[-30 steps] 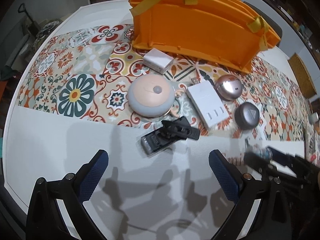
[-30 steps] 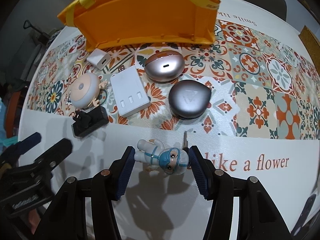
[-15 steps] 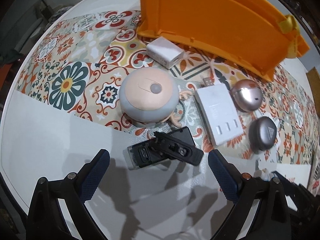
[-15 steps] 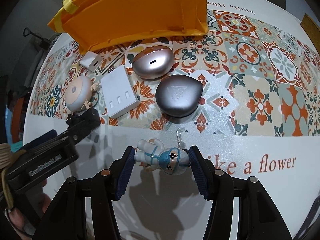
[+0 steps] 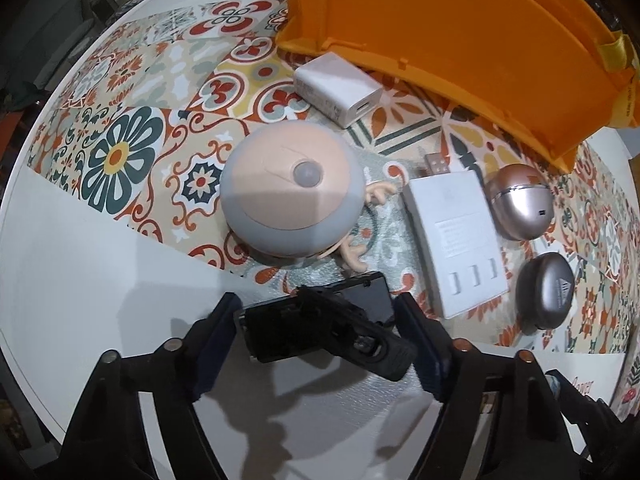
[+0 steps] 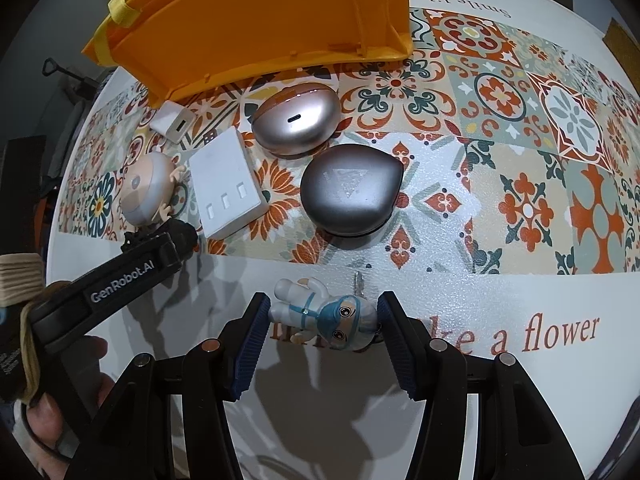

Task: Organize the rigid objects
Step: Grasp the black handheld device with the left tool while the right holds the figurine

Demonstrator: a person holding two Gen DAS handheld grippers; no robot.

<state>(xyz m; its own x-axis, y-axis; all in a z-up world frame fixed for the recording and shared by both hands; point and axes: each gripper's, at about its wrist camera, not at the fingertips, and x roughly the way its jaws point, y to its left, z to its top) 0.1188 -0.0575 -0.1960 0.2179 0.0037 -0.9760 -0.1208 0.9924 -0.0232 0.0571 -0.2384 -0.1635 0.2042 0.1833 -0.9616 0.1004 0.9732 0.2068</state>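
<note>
The orange crate (image 5: 460,40) stands at the far edge of my patterned mat (image 5: 120,152), with the chargers and earbud cases in front of it. Nearer me, on the white table (image 5: 80,280), my left gripper (image 5: 320,328) is clenched across a black clip-like gadget (image 5: 320,330): stiff, light, irregular plastic, so I'd judge its flat ends safest. My right gripper (image 6: 322,320) pinches the small astronaut figurine (image 6: 328,314) head to foot; it looks hard, glossy, possibly slippery.
</note>
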